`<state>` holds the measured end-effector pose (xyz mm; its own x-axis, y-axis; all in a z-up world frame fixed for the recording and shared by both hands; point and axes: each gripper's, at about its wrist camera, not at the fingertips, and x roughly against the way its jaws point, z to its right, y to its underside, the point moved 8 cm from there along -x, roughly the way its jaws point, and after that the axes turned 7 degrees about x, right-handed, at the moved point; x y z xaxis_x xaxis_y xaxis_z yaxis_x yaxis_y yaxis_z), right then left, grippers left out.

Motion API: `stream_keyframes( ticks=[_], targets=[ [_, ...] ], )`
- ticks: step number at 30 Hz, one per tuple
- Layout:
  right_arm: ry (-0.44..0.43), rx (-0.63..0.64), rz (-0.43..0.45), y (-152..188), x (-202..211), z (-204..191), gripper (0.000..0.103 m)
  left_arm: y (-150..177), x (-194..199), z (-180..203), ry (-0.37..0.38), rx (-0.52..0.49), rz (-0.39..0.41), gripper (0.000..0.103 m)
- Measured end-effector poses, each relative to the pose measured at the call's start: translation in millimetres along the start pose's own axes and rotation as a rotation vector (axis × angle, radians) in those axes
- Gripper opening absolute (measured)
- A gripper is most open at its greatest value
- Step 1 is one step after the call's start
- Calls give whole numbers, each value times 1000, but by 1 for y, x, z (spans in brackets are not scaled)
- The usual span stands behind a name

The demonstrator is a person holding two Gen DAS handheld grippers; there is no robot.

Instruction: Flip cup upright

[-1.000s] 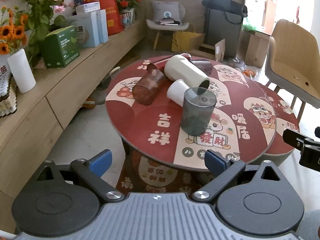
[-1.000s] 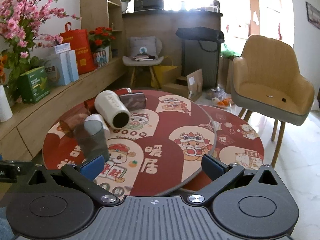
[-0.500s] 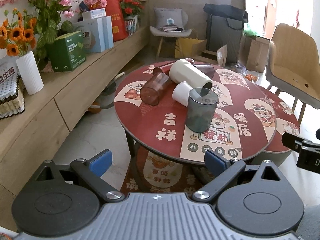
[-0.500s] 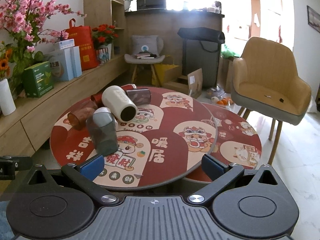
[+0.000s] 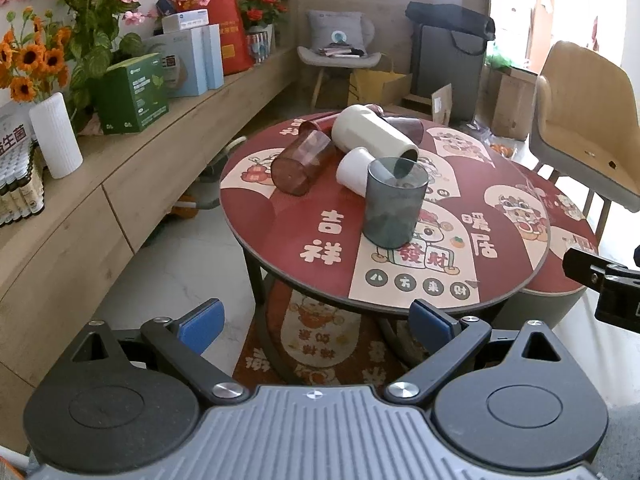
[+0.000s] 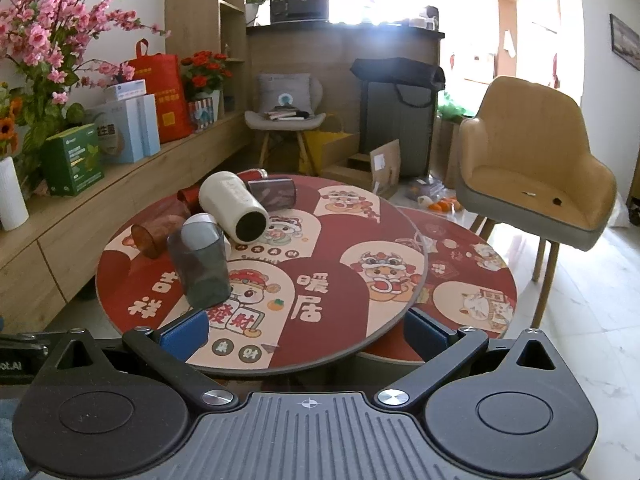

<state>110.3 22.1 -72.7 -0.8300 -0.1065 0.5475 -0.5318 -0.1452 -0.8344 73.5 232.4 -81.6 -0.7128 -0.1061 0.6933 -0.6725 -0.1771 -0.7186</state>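
A smoky grey translucent cup [image 5: 394, 202] stands upright near the front of the round red table [image 5: 304, 236]; it also shows in the right wrist view [image 6: 200, 270]. Behind it lie several cups on their sides: a large cream cup [image 5: 374, 138], a small white cup [image 5: 354, 168], a brown translucent cup [image 5: 302, 162] and a dark one [image 6: 274, 192]. My left gripper [image 5: 318, 320] is open and empty, held off the table's front edge. My right gripper [image 6: 306, 332] is open and empty at the front edge.
A long wooden bench [image 5: 120, 176] with boxes, a white vase and flowers runs along the left. A tan armchair [image 6: 528, 168] stands at the right. A lower round table [image 6: 464, 272] sits to the right of the main one. The right gripper's body [image 5: 608, 280] shows at the left view's right edge.
Both grippers have pulled back and up from the table, so the cups look smaller and farther. The cups have not moved. Both grippers stay open.
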Motion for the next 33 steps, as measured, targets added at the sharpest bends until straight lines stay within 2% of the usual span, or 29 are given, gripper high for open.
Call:
stream_keyframes(
  ticks=[33],
  targets=[
    [10,-17,-7,4,-6,11,103,0,3,0,-14,0,-1,100]
  ],
)
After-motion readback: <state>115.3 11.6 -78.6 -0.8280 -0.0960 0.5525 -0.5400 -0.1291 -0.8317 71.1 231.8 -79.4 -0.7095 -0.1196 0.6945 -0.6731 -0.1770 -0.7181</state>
